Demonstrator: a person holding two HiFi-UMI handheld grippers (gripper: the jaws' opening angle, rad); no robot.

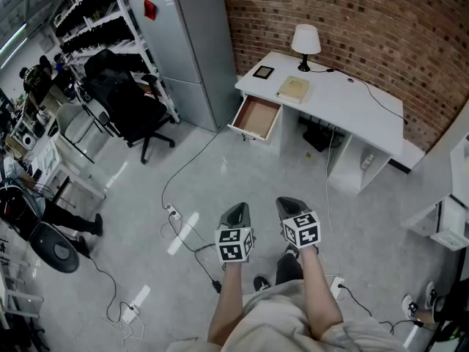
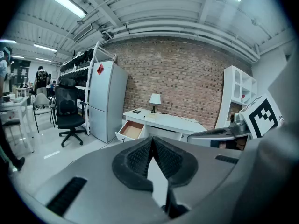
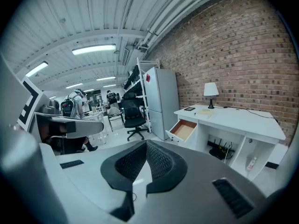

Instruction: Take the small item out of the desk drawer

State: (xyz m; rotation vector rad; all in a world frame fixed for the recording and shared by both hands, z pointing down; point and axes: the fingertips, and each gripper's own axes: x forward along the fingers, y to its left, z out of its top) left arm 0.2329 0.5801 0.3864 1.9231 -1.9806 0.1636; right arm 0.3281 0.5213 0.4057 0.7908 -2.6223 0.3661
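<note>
Head view alone shows person's shoes (image 1: 261, 283), open drawer (image 1: 256, 117) across floor, left gripper (image 2: 152, 140) and right gripper (image 3: 145, 143) pinched closed, empty.

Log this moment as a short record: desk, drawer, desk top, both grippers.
Desk: white, against the brick wall
Drawer: pulled open; no item made out inside
On desk: lamp, book, dark flat item
Left gripper: jaws together, empty, far from desk
Right gripper: jaws together, empty, far from desk
</note>
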